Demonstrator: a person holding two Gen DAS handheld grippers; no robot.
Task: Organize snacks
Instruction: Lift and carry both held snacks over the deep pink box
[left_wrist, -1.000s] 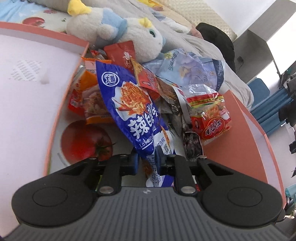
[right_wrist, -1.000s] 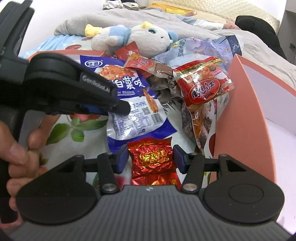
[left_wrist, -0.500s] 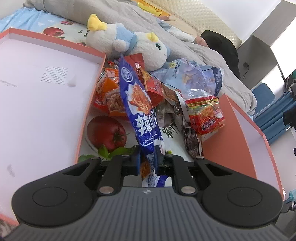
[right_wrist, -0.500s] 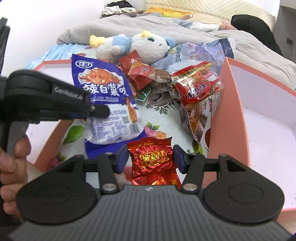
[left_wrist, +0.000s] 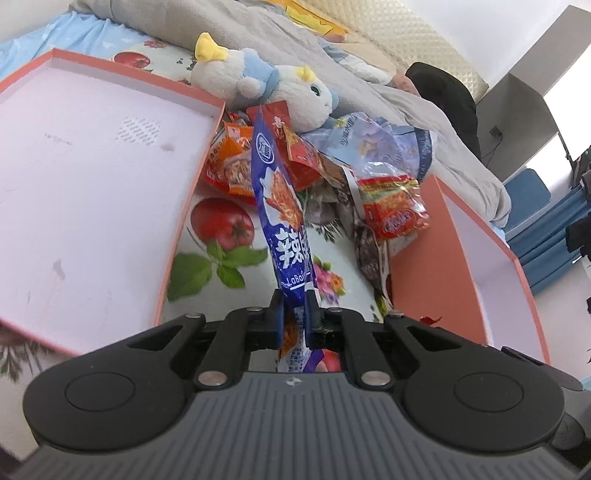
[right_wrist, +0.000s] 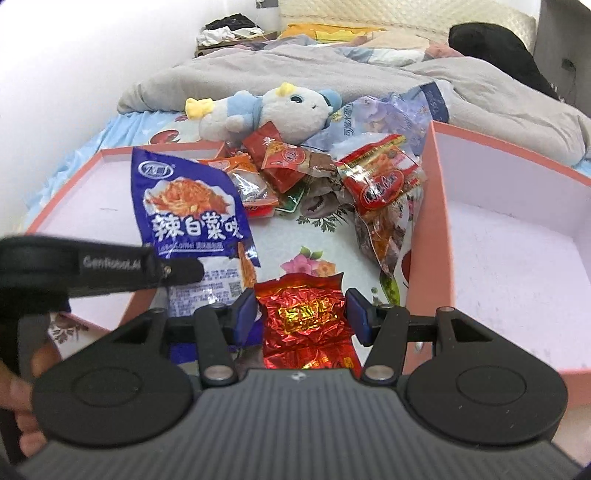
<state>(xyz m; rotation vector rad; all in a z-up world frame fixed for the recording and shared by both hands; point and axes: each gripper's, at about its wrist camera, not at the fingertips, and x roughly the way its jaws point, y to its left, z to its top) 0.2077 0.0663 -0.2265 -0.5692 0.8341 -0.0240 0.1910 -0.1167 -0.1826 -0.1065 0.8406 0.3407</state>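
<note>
A blue snack packet (left_wrist: 280, 206) with white lettering hangs lifted above the flowered sheet, edge-on in the left wrist view. My left gripper (left_wrist: 294, 299) pinches its lower end, and its jaws are still closing on it. In the right wrist view the same blue packet (right_wrist: 188, 206) shows its face, with the left gripper (right_wrist: 194, 271) reaching in from the left, over the near corner of the left box. My right gripper (right_wrist: 301, 306) is shut on a crinkled red foil packet (right_wrist: 306, 317), held above the sheet between the two boxes.
A shallow salmon-rimmed box (left_wrist: 92, 184) lies on the left, a second box (left_wrist: 417, 258) on the right. Between them sits a pile of snack packets (left_wrist: 391, 210), with a plush toy (left_wrist: 273, 88) and a grey blanket (right_wrist: 295, 70) behind. A hand (right_wrist: 22, 406) shows bottom left.
Both grippers have risen and drawn back from the pile. The blue packet has come up off the pile and turned edge-on. The left jaws have narrowed on it. The right grip is unchanged.
</note>
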